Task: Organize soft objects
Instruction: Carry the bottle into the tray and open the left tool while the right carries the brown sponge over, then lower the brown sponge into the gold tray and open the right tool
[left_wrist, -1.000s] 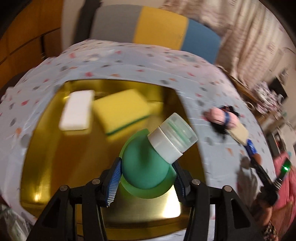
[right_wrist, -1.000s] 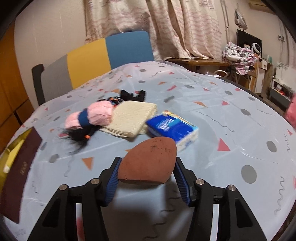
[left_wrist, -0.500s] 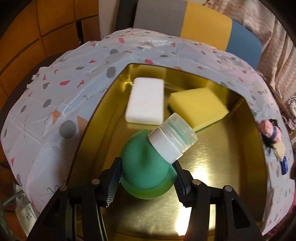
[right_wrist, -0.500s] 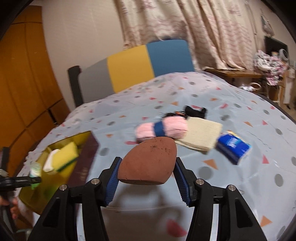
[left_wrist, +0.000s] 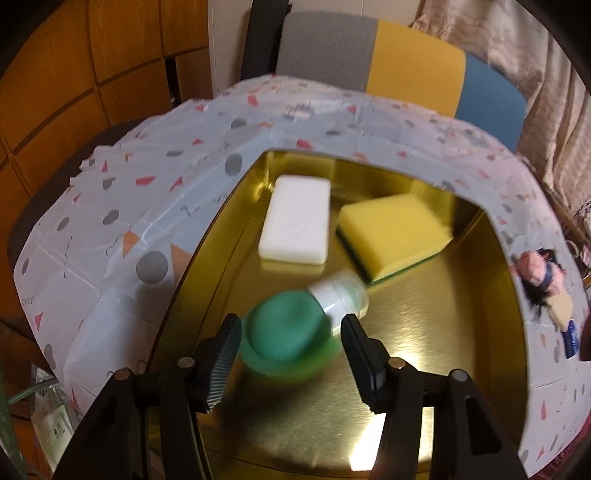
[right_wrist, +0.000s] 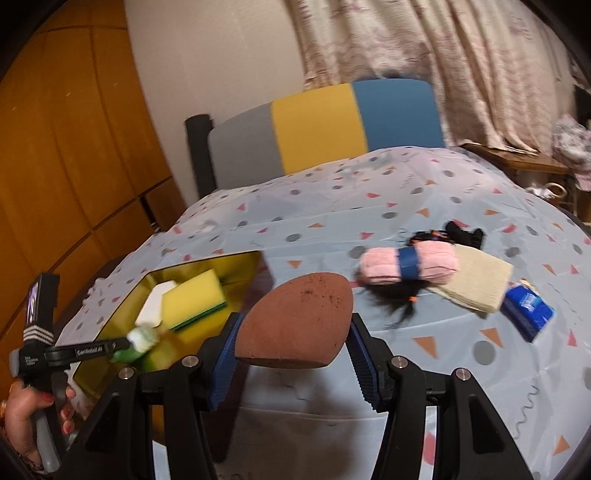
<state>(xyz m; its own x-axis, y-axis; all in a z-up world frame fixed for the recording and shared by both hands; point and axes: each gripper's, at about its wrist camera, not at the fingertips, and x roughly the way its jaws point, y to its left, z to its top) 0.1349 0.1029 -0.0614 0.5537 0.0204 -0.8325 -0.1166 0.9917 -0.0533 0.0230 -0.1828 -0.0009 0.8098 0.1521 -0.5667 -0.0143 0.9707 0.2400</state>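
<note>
Two grippers over the dotted table, one letting go, one holding

Far on the left, a hand (right_wrist: 26, 413) with red nails held the left gripper (left_wrist: 291, 347) above the gold tray (left_wrist: 424, 413). Its jaws had just been opening; the green squeeze bottle (left_wrist: 291, 328) lay between them, blurred, white cap pointing to the yellow sponge (left_wrist: 395, 236), and the pads no longer pressed it. Beside the sponge lay the white sponge (left_wrist: 295, 221), both inside the tray. In the middle, the right gripper (right_wrist: 293, 354) was clamped on the brown egg-shaped sponge (right_wrist: 295, 321), speckled dark, held over the tablecloth (right_wrist: 332, 206). To the right lay the pink rolled cloth (right_wrist: 406, 266) with a blue band, touching the cream cloth (right_wrist: 476, 284); the black thing under them was hard to make out. The blue tissue pack (right_wrist: 528, 310) was blurred.
</note>
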